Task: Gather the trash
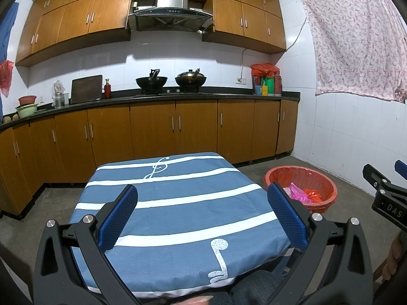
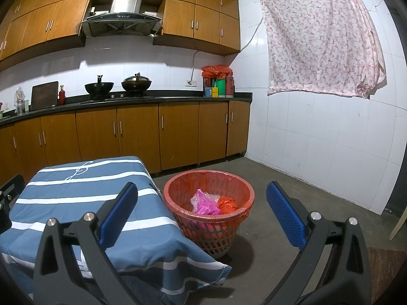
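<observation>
A red mesh trash basket (image 2: 178, 186) with a red liner stands on the floor to the right of the table; it also shows in the left wrist view (image 1: 328, 178). Inside lie a pink plastic bag (image 2: 204, 203), clear plastic and an orange-red bag (image 2: 227, 203). My left gripper (image 1: 202, 214) is open and empty above the blue striped tablecloth (image 1: 178, 178). My right gripper (image 2: 202, 216) is open and empty, above the table's right edge and the basket. The right gripper's body (image 1: 384, 193) shows at the right edge of the left wrist view.
The small table (image 2: 76, 188) with the striped cloth is close in front. Wooden cabinets and a dark counter (image 1: 178, 96) with two woks run along the back wall. A white tiled wall with a hanging pink cloth (image 2: 320, 38) is on the right. Concrete floor (image 2: 305, 203) surrounds the basket.
</observation>
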`<state>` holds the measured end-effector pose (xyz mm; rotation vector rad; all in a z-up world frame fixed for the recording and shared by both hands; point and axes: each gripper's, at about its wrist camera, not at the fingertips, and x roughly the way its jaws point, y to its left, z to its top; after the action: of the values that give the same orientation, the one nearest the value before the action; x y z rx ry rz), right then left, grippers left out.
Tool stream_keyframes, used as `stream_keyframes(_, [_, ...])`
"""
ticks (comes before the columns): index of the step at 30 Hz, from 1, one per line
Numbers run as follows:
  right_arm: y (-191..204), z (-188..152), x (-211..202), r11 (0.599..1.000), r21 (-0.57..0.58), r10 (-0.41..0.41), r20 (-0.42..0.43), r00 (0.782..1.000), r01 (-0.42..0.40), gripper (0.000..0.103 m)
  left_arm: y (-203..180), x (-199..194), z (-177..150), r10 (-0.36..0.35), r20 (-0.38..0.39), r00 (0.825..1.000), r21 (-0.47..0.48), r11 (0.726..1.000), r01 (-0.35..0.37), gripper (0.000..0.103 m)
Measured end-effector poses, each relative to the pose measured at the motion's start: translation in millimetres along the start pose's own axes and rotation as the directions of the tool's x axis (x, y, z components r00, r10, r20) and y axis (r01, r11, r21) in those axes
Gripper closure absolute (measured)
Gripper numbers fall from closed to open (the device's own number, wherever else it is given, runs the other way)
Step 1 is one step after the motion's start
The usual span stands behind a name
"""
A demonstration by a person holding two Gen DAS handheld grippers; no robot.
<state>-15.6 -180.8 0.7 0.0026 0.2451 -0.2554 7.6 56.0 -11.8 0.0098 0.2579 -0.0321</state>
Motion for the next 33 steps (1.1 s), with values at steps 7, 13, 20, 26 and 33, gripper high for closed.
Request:
stream_keyframes(7, [0.0,0.0,0.0,1.0,0.001,0.0,-0.001,1.0,0.0,0.004,-0.7,-0.4,0.1,0.0,-0.001,1.0,0.0,1.0,0.0,0.002])
stream_keyframes(13, [1.0,-1.1,0.5,1.0,0.0,0.001,-0.001,1.0,-0.001,0.004,-1.5,-1.0,-0.5,0.0,0.0,1.0,0.001,1.0,0.0,0.002])
stream_keyframes(20, [1.0,-0.9,0.1,1.0,0.001,0.001,-0.002,1.0,-0.001,0.004,-2.3,-1.3,-0.3,0.0,-0.002,1.0,0.001,1.0,0.0,0.002])
stream_keyframes(26, [2.1,-3.6,0.4,1.0,0.004,0.002,-0.004,1.0,-0.002,0.004,-2.3,-1.6,-1.1,-0.002,-0.004,1.0,0.004,1.0,0.002,0.002])
stream_keyframes(33, [1.3,-3.0,0.7,1.0,0.004,0.001,-0.004,1.0,-0.001,0.004,-2.9,-2.0,-1.1,-0.002,-0.005,1.0,0.003,1.0,0.002,0.002])
